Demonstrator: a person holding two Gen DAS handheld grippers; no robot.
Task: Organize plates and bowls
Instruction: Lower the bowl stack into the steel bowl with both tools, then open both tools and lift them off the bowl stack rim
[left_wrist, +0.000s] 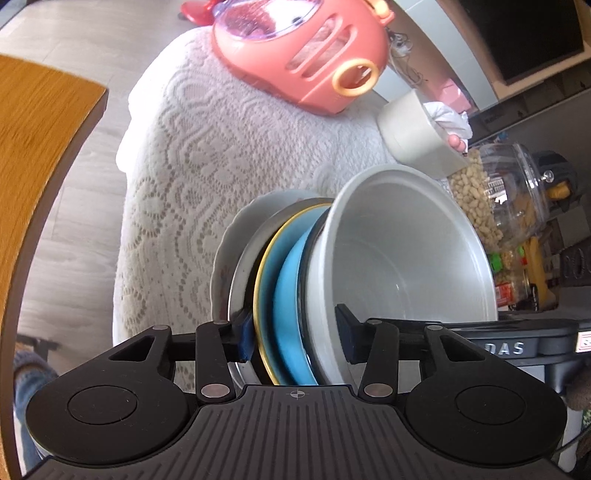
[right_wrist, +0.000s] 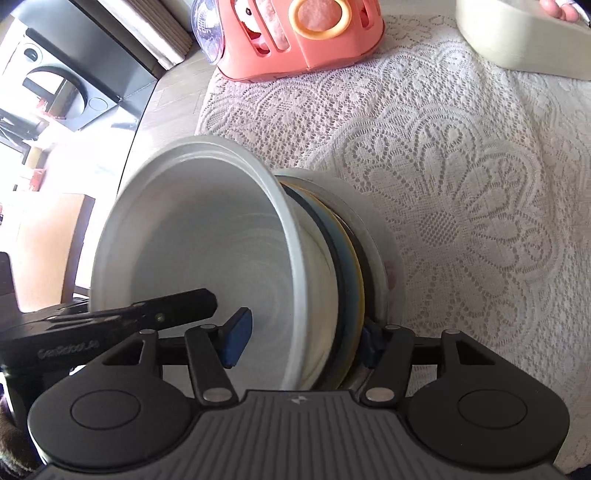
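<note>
I am holding a stack of dishes on its edge above a table covered in a white lace cloth (right_wrist: 461, 177). The stack is a big white bowl (left_wrist: 399, 251), then a blue plate (left_wrist: 291, 302), a gold-rimmed plate (left_wrist: 264, 280), a dark-rimmed metal plate (left_wrist: 238, 280) and a scalloped white plate (left_wrist: 236, 229), all nested together.

The gathering looks done, by my judgement; what seems left is to set the pile flat somewhere, and no resting place shows clearly.

My left tongs (left_wrist: 295, 338) straddle the lower rim of the stack, one blue pad behind the plates and one inside the bowl (I cannot tell whether that inner pad presses). My right tongs (right_wrist: 303, 341) straddle the same stack from the other side, one pad inside the bowl and one against the back plates, again with contact unclear.

The stack's axis runs roughly level. In the left view the bowl's mouth opens rightward; in the right view, leftward. A pink toy (left_wrist: 306, 51) sits farther back.
</note>
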